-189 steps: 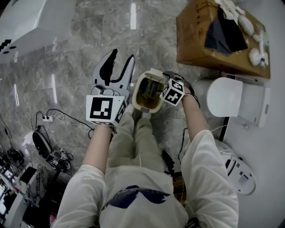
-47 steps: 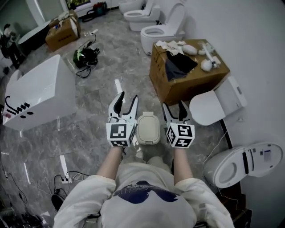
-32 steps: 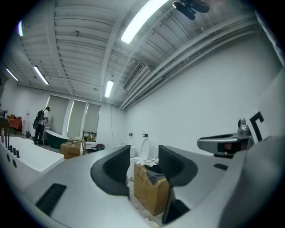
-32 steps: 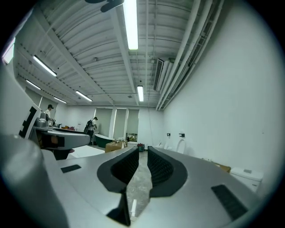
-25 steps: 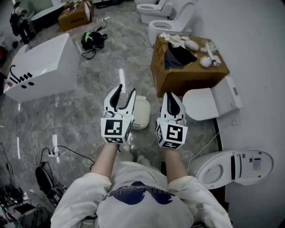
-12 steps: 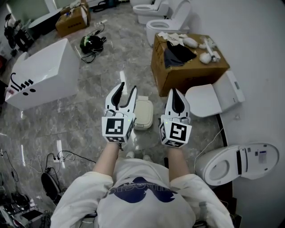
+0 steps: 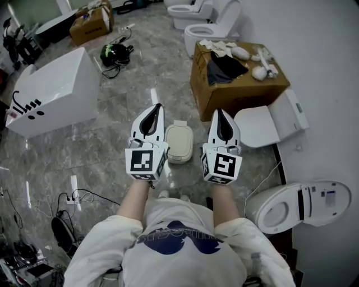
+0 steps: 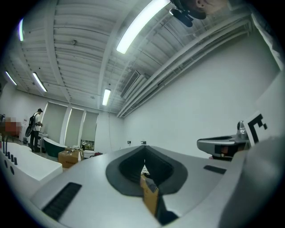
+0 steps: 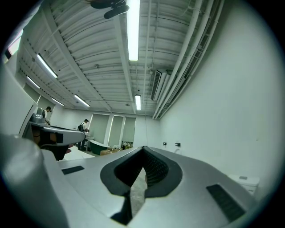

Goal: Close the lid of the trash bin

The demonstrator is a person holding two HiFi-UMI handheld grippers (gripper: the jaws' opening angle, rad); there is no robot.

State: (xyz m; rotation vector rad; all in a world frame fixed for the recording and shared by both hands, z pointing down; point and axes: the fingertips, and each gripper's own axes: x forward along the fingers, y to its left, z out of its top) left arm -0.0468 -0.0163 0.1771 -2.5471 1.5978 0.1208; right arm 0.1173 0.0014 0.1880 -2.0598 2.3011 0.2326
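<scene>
Beige bin [image 7: 179, 142] sits closed on the floor [image 7: 112, 140] between my left gripper [image 7: 157, 107] and right gripper [image 7: 219, 112], touching neither; both sets of jaws are pressed fully together with nothing in them.

I count one trash bin [image 7: 179, 143]. Cardboard boxes, two: the near box [image 7: 221, 98] and the far box [image 7: 90, 25]. Toilets, three: the first toilet [image 7: 182, 8], the second toilet [image 7: 205, 32] and the nearest toilet [image 7: 305, 204]. One separate toilet seat [image 7: 266, 124], one white tub [image 7: 53, 95], and my two grippers: left gripper [image 7: 157, 106], right gripper [image 7: 219, 111].
</scene>
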